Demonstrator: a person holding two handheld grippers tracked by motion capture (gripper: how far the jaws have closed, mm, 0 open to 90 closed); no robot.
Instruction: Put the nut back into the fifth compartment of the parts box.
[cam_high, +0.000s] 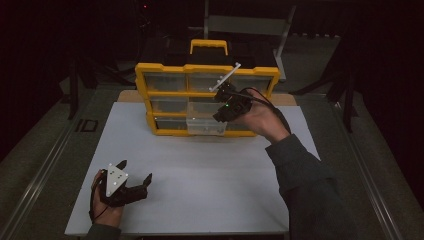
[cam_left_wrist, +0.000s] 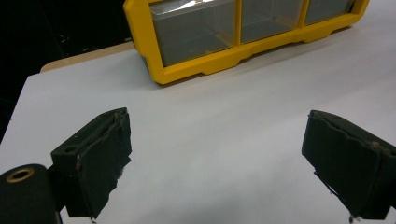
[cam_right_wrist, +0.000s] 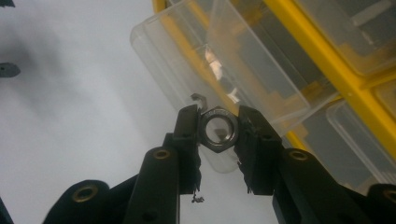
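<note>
**Steel hex nut clamped over pulled-out drawer**

Steel nut (cam_right_wrist: 218, 129) sits pinched btwn the 2 black jaws of the right gripper (cam_right_wrist: 218, 133), pads pressing on opposite flats, hole facing the camera. It hangs just above the open clear drawer (cam_right_wrist: 219, 65), which is drawn partway out of the yellow organizer (cam_high: 206, 99) at the far side of the white table (cam_high: 200, 175).

Right hand (cam_high: 260, 117) reaches fwd from a dark sleeve, forearm angled in from lower right, wrist bent so the gripper (cam_high: 226, 102) points at the organizer's middle front, lifted off the table. A white stick-like part juts up from it.

Left hand (cam_high: 105, 200) rests low near the table's front-left corner, well apart from the organizer. Left gripper (cam_high: 134, 176) aims across the bare table, jaws spread wide w/ nothing btwn them.

Writing: none readable; any marks on the nut are too blurred.
</note>
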